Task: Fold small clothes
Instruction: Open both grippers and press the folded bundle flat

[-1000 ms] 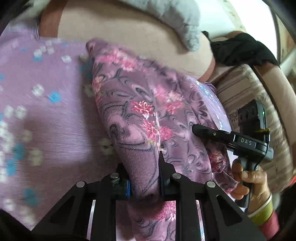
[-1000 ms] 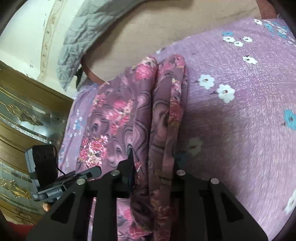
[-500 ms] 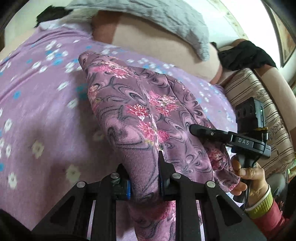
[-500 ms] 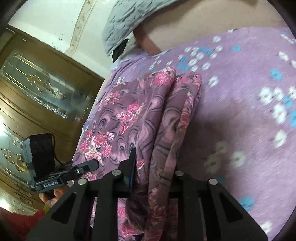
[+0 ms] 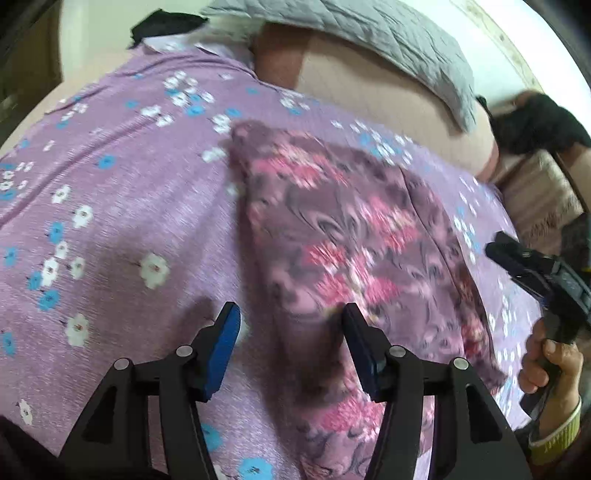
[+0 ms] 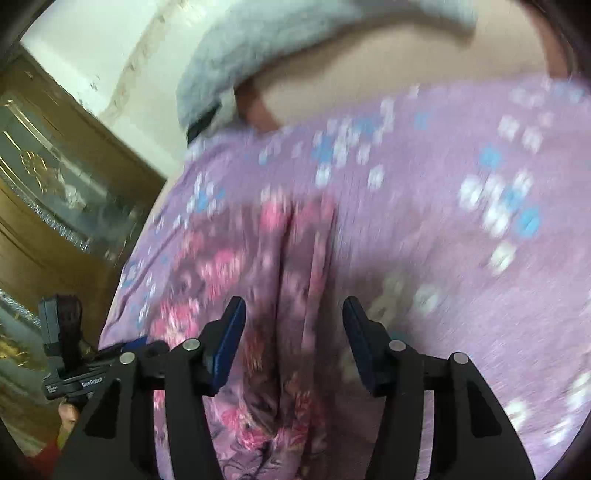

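A mauve garment with pink flowers lies folded on the purple flowered bedspread. My left gripper is open just above the garment's near left edge, holding nothing. My right gripper is open over the garment's folded edge and holds nothing. The right gripper also shows at the right of the left wrist view, beside the garment. The left gripper shows at the lower left of the right wrist view.
A tan headboard with a grey quilted pillow runs along the far side of the bed. A dark cloth lies on a striped seat to the right. A wooden cabinet with glass stands left of the bed.
Both grippers have opened and let go of the garment. It has dropped flat onto the bedspread, and both grippers have drawn back from it.
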The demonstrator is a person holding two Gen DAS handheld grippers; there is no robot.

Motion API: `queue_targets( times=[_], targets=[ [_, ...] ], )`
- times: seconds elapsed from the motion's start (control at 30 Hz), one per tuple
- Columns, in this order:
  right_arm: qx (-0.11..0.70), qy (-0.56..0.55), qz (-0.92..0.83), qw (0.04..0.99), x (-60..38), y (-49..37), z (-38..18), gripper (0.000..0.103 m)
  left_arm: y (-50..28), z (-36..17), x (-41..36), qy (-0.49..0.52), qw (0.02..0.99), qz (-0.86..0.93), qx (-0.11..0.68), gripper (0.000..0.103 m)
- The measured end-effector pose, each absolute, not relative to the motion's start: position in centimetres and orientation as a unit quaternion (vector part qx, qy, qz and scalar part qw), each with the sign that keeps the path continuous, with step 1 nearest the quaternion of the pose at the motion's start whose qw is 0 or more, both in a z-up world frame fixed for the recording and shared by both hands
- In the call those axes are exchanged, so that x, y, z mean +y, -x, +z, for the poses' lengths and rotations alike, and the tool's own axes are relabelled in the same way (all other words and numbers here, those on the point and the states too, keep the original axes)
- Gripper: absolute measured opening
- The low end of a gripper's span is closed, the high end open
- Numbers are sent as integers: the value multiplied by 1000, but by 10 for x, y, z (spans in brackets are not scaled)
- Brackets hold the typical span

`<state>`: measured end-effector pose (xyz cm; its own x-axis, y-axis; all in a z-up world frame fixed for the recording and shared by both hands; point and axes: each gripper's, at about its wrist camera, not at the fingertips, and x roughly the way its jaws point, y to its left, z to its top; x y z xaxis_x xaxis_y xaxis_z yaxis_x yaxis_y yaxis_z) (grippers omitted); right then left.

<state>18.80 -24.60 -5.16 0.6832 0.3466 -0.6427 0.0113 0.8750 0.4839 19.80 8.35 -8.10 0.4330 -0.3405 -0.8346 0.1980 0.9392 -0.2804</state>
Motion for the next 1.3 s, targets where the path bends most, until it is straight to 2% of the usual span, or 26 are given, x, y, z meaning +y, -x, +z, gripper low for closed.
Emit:
queue_targets(
  times=[0.17,0.33,0.37,0.4,0.43,0.47,0.63,0.8,0.93,1.07,1.13,1.17,1.2,1.3],
  targets=[
    [406,-220,123,879,-227,-223,-52,54,-213,-85,90,104,839,-154,512,58],
    [438,-204,111,869,-211,-260,-73,52,-218,-88,79,81,837,-167,515,58],
    [440,-204,115,867,-211,-261,-75,44,-219,-90,76,75,837,-168,516,58],
    [445,-204,123,863,-209,-267,-77,25,-219,-92,74,69,836,-168,518,58],
    [451,-203,125,860,-208,-271,-77,11,-219,-93,72,65,835,-167,520,58],
    [453,-203,129,859,-206,-273,-74,5,-219,-93,72,63,835,-167,521,58],
    [365,-220,159,891,-219,-242,-21,5,-215,-89,63,52,836,-185,513,60],
    [437,-209,85,871,-242,-251,-74,5,-208,-97,43,7,836,-187,516,60],
    [442,-236,74,863,-253,-256,-97,6,-198,-95,47,6,837,-185,514,60],
    [442,-255,75,857,-250,-247,-84,14,-163,-78,62,14,845,-180,504,59],
    [429,-245,87,865,-243,-222,-68,24,-138,-72,69,25,850,-179,494,59],
    [423,-239,91,869,-241,-209,-62,37,-125,-70,73,33,852,-178,491,59],
    [419,-233,96,872,-238,-194,-57,45,-109,-69,77,43,854,-178,487,59],
    [420,-224,106,873,-230,-150,-53,47,-69,-75,81,60,855,-172,485,59]
  ],
)
